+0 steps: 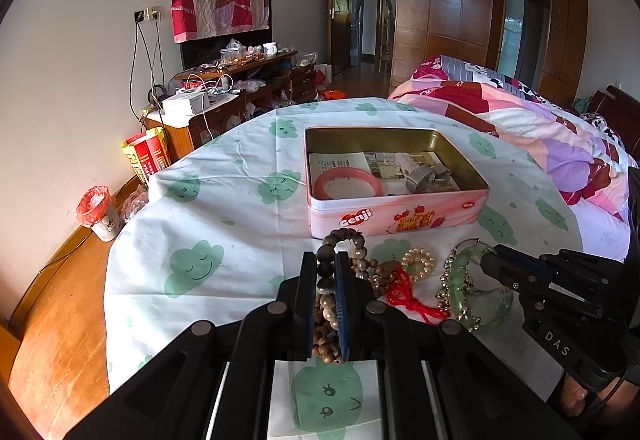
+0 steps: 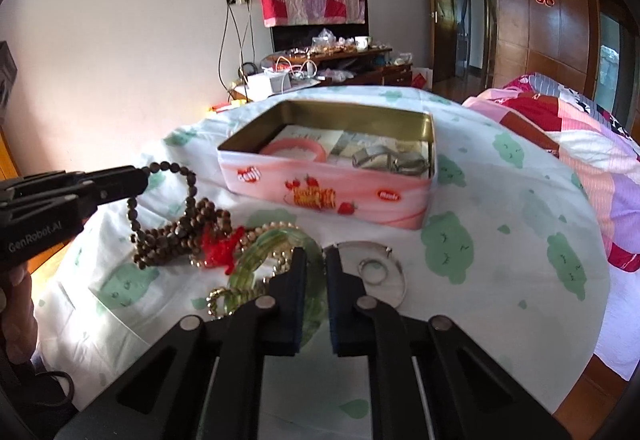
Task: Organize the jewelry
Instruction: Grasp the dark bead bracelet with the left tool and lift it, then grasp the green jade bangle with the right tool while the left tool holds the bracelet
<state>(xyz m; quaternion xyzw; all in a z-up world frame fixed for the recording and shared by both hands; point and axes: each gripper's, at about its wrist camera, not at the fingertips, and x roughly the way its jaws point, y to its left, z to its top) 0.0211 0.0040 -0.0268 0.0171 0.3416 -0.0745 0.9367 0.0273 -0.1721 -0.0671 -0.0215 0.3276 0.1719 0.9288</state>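
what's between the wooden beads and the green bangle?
A red cord knot and a pearl bracelet lie between the beads and the bangle; both wrist views show it.

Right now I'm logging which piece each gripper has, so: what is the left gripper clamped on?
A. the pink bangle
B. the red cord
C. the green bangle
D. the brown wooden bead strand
D: the left gripper has its fingers shut on the brown wooden bead strand, which the right wrist view shows lifted off the cloth; the green bangle sits at the right gripper and the pink bangle lies in the tin.
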